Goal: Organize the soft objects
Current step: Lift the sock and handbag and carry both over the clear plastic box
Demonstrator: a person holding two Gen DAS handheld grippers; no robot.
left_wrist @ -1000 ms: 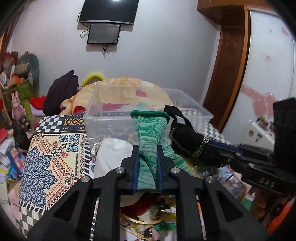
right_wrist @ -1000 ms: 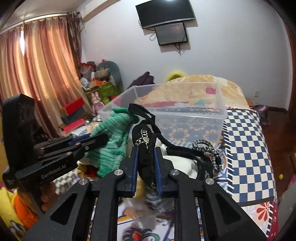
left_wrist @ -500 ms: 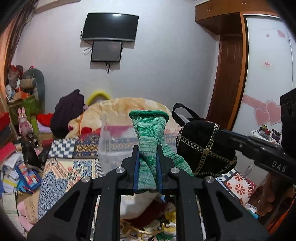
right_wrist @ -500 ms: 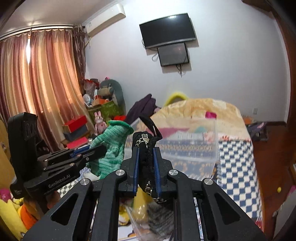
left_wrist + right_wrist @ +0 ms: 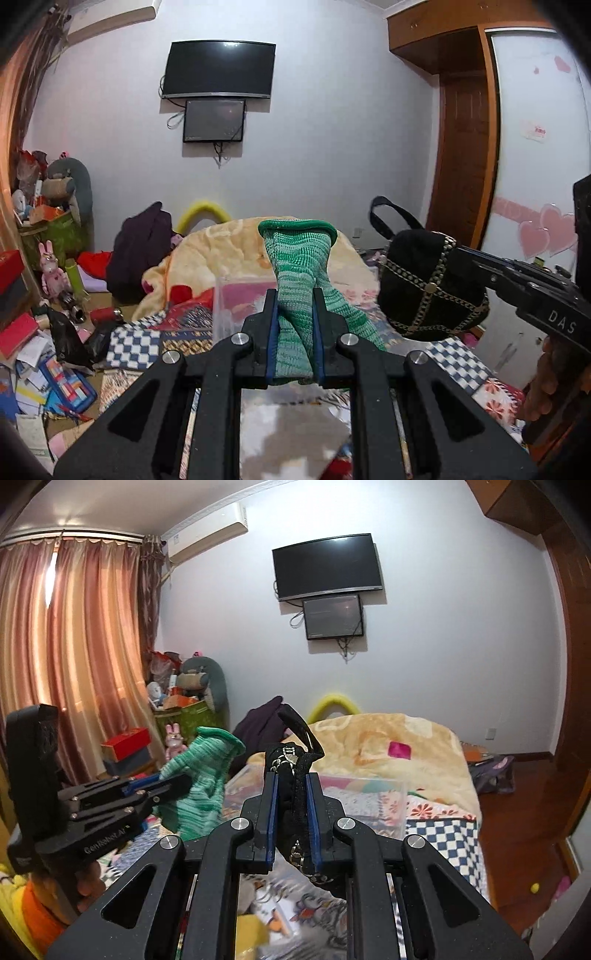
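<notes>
My left gripper [image 5: 295, 295] is shut on a green knitted piece [image 5: 299, 266] and holds it up in the air; the piece also shows in the right wrist view [image 5: 201, 771]. My right gripper [image 5: 291, 779] is shut on a black handbag with a studded trim [image 5: 424, 288], gripping its bunched top and strap [image 5: 295, 794]. Both are lifted above the bed. A clear plastic bin [image 5: 365, 801] stands on the bed just beyond both grippers; its corner shows in the left wrist view [image 5: 236, 299].
The bed has a patterned cover [image 5: 443, 834] and a yellow blanket [image 5: 388, 738]. A dark garment [image 5: 136, 247] lies at its far left. Boxes, toys and papers [image 5: 37, 332] crowd the floor on the left. A wardrobe [image 5: 532, 147] stands on the right.
Both grippers have risen with their loads. The bin, near and large a second ago, now sits low and mostly hidden behind the fingers.
</notes>
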